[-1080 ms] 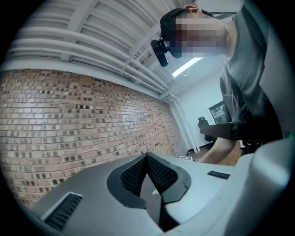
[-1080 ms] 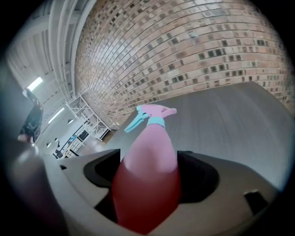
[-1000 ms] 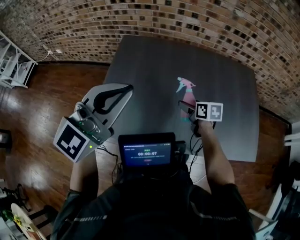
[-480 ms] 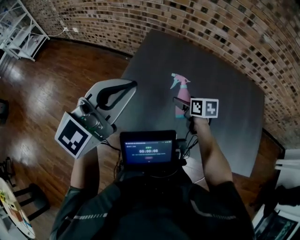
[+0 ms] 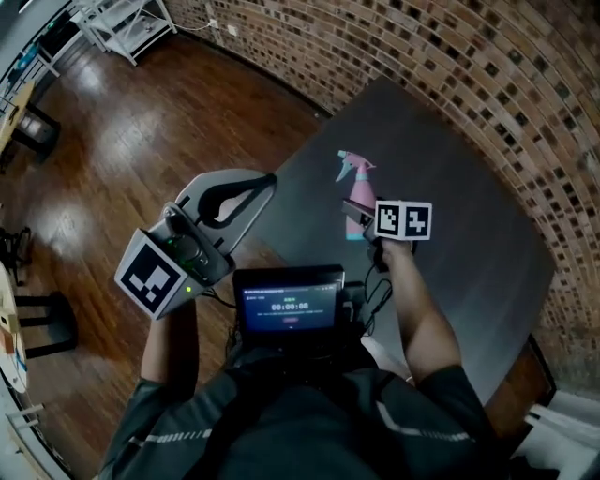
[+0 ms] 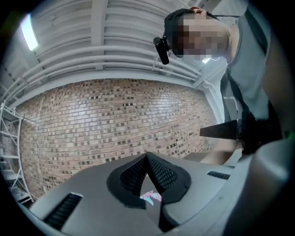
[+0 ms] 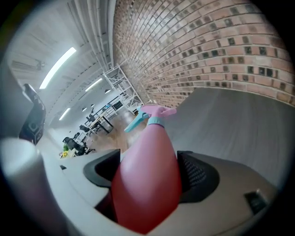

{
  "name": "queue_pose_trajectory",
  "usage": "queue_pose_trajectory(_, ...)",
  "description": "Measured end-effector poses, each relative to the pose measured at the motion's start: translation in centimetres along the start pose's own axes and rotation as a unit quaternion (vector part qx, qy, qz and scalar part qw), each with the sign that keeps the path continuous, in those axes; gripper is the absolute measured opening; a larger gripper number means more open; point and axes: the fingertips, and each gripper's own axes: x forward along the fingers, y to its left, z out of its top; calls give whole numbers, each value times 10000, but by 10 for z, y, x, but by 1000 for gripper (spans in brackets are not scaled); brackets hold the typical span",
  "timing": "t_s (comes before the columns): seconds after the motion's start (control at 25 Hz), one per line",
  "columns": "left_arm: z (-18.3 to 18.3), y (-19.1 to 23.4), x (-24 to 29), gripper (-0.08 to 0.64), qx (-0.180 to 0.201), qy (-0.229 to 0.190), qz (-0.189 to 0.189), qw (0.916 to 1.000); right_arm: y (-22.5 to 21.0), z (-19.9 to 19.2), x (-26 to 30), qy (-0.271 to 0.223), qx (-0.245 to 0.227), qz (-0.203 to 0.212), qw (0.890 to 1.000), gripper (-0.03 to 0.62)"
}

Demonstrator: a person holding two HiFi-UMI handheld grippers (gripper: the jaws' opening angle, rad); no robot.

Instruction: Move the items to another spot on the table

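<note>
A pink spray bottle [image 5: 354,184] with a teal trigger points away from me over the left part of the dark grey table [image 5: 450,169]. My right gripper [image 5: 357,214] is shut on its body. In the right gripper view the bottle [image 7: 150,170] fills the gap, with a black pad [image 7: 196,173] pressed to each side. My left gripper [image 5: 265,180] is held up left of the table, over the floor, shut with nothing in it. In the left gripper view its tips [image 6: 146,159] meet, and the bottle [image 6: 151,197] shows small below them.
A brick wall [image 5: 487,66] runs along the table's far side. Wooden floor [image 5: 141,159] lies to the left, with a white shelf rack [image 5: 122,19] at the far top left. A small screen [image 5: 289,302] sits at my chest.
The head view has swung, so the table now sits to the right and more floor shows. The right gripper keeps its hold on the bottle. The left gripper stays raised and shut.
</note>
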Motion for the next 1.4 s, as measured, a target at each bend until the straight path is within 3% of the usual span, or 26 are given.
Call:
queue_pose_trajectory(0.32, 3, 21, -27, -3, 69, 376, 678, 9970, 43, 26, 40, 233, -454, 537, 9973, 393)
queue_pose_trajectory(0.52, 5, 24, -41, -3, 162, 388, 792, 9960, 62, 32, 56, 268, -607, 656, 9956, 393)
queue_pose_trajectory(0.96, -11, 147, -155, -3, 123, 77, 464, 9988, 159, 76, 143, -183, -421, 268, 9986, 393)
queue_pose_trajectory(1.16, -10, 209, -215, -3, 128, 18, 407, 9991, 227, 109, 183, -543, -366, 282, 9975, 393)
queue_pose_trajectory(1.4, -9, 268, -278, -3, 163, -89, 492, 9986, 312, 149, 212, -852, -643, 385, 9935, 393)
